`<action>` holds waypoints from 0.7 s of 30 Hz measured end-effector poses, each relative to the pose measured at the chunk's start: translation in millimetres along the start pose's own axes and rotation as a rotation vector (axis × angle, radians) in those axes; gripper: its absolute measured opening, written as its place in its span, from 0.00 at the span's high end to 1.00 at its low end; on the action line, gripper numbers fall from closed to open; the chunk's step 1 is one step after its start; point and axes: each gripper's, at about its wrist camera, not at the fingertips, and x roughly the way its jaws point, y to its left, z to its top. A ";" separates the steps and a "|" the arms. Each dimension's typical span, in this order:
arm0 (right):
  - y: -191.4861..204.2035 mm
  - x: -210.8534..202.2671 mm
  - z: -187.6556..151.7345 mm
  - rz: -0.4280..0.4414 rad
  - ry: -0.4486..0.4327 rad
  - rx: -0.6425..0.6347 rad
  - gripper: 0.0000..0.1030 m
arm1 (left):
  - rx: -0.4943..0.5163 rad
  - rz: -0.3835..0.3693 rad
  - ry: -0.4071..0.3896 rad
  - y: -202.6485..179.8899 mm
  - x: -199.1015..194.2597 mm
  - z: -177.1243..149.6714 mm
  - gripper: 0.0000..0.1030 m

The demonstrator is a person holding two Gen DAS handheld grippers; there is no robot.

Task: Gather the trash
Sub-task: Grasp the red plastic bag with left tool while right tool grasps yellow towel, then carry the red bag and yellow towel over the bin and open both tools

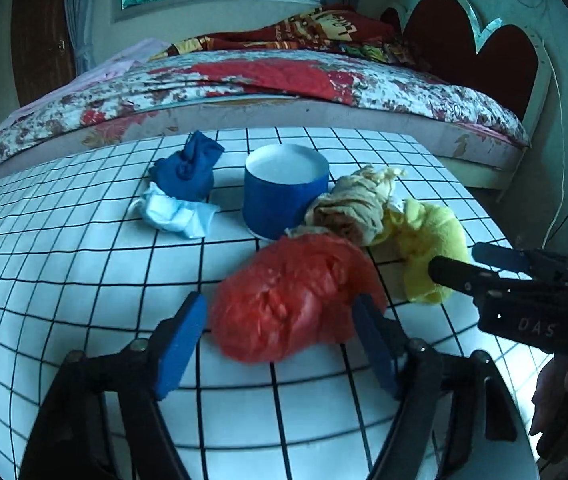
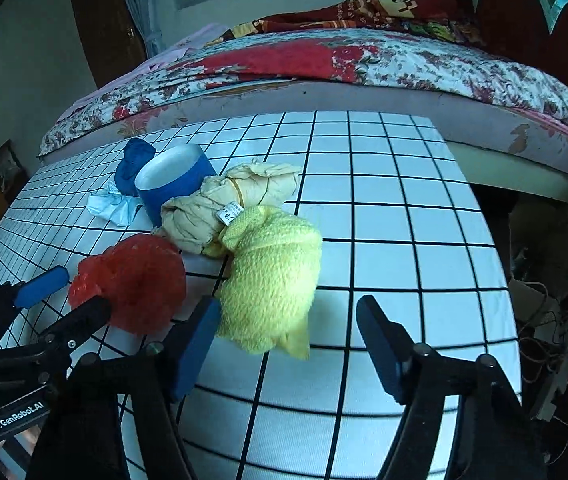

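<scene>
A crumpled red plastic bag (image 1: 288, 300) lies on the checked table, between the open jaws of my left gripper (image 1: 280, 316); whether the pads touch it is unclear. It also shows in the right wrist view (image 2: 136, 280). A yellow towel (image 2: 272, 276) lies just ahead of my open right gripper (image 2: 288, 316), its near end between the fingers. A beige cloth bundle (image 2: 224, 204), a blue cup (image 1: 284, 192), a blue rag (image 1: 188, 168) and a white tissue (image 1: 176, 212) lie behind.
The white table with black grid lines (image 2: 384, 240) ends at the right near cables on the floor (image 2: 544, 320). A bed with a floral quilt (image 1: 244, 84) stands right behind the table. The right gripper shows at the right of the left wrist view (image 1: 480, 264).
</scene>
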 end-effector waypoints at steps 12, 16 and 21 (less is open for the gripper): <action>-0.6 18.3 4.7 0.027 0.032 -0.038 0.66 | 0.038 -0.030 0.075 -11.5 27.9 5.9 0.52; -2.4 13.0 -1.7 0.024 0.029 -0.049 0.75 | 0.055 -0.049 0.066 -15.0 22.6 1.4 0.60; -6.2 -3.4 -13.5 0.009 0.010 -0.054 0.76 | 0.043 -0.062 0.032 -17.1 5.1 -7.5 0.62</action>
